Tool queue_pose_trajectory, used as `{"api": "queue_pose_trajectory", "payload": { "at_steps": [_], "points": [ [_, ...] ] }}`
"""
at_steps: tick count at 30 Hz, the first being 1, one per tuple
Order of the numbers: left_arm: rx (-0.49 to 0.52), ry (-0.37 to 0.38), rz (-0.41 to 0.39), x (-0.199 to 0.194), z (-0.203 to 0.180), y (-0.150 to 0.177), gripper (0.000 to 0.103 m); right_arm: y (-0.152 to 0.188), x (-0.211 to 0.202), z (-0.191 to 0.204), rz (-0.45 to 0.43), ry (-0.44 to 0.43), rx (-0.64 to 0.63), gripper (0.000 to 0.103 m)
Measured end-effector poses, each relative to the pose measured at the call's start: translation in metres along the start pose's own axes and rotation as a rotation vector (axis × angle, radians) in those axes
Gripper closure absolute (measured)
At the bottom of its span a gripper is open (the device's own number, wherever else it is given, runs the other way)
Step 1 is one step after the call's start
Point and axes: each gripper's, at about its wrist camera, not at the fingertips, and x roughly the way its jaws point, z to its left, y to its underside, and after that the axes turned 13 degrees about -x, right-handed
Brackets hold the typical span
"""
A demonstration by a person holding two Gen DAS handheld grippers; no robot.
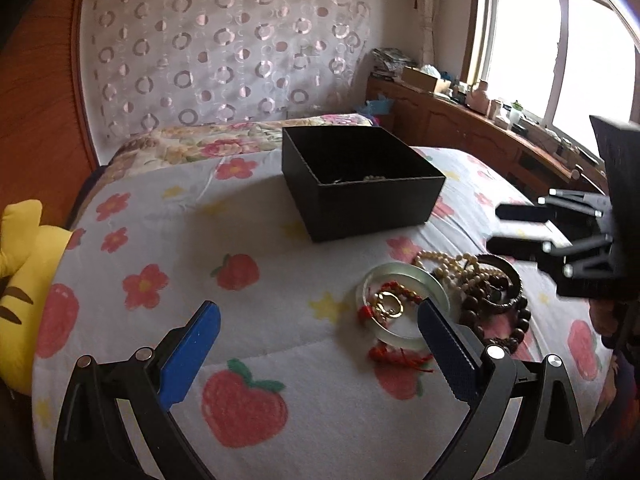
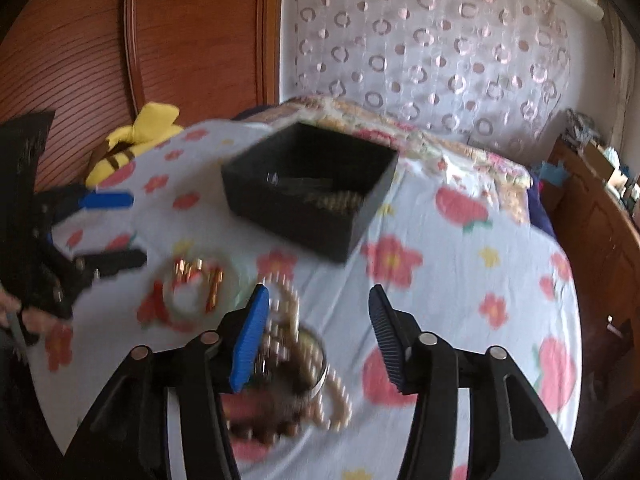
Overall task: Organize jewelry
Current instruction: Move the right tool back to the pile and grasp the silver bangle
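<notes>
An open black box (image 1: 360,184) sits on the bed; some beads lie inside it, also seen in the blurred right wrist view (image 2: 308,192). In front of it lies a jewelry pile: a pale green bangle (image 1: 402,304) with a gold ring (image 1: 390,305) and red cord (image 1: 400,356), a cream bead necklace (image 1: 444,266), dark wooden beads (image 1: 496,316) and a dark bangle (image 1: 506,280). My left gripper (image 1: 320,356) is open and empty, just left of the pile. My right gripper (image 2: 316,336) is open and empty above the beads (image 2: 288,344); it shows in the left wrist view (image 1: 504,228).
The bed (image 1: 160,240) has a white cover with strawberries and flowers. A yellow plush toy (image 1: 20,264) lies at its left edge. A wooden cabinet (image 1: 480,132) with clutter stands under the window on the right. A wooden headboard (image 2: 160,40) and patterned curtain are behind.
</notes>
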Motion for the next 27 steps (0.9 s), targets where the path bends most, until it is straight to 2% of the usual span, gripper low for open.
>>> {"api": "queue_pose_trajectory", "payload": {
  "at_steps": [7,19,27],
  "points": [
    [0.019,0.014,0.016,-0.004,-0.007,0.004,0.008,0.018,0.000,0.009,0.023,-0.063,-0.018,0.036],
    [0.032,0.022,0.024,-0.005,-0.013,0.006,0.008,0.024,-0.007,0.014,0.037,-0.137,-0.094,0.035],
    [0.029,0.019,0.029,-0.005,-0.014,0.007,0.008,0.015,0.005,0.019,0.082,-0.108,-0.173,0.036]
  ]
}}
